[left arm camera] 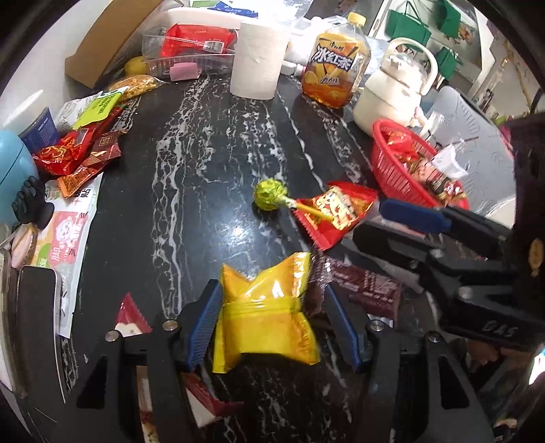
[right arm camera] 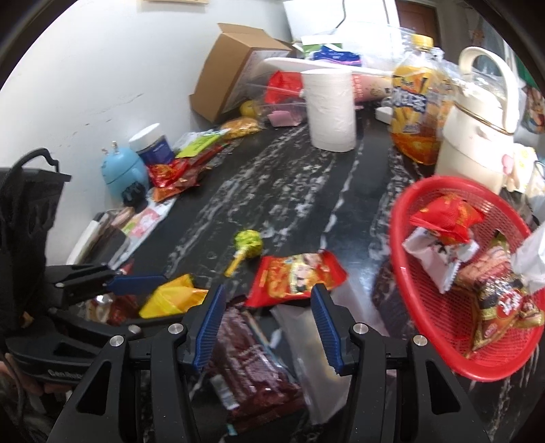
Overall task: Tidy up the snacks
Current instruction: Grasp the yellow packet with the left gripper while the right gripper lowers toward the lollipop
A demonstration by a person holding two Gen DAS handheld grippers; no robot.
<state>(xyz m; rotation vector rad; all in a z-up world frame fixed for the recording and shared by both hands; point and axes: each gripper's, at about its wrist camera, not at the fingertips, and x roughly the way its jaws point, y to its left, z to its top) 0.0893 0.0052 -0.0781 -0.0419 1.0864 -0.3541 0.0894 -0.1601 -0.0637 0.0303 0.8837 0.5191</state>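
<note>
- Left hand-held gripper (left arm camera: 272, 327) part-open around crinkly yellow plastic snack packet (left arm camera: 264, 313); left pad touching, right pad apart.
- Close squarely across packet's middle, lift clear, carry to red plastic mesh basket (right arm camera: 439, 306).
- Right hand-held gripper (right arm camera: 269, 327) part-open, holding nothing, above dark maroon wrapper (right arm camera: 252, 368).
- Black white-veined marble table (left arm camera: 204, 153), crowded edges, white wall behind.

A black marble tabletop (left arm camera: 204, 143) with white veining is filling both views, light glaring off its polished face. A plain white wall (right arm camera: 102, 68) (scuffed in places) is running along its far side. A brown door (right arm camera: 417, 17) is showing at the back, and white shelving (left arm camera: 494, 41) is standing beyond the table's end.
</note>
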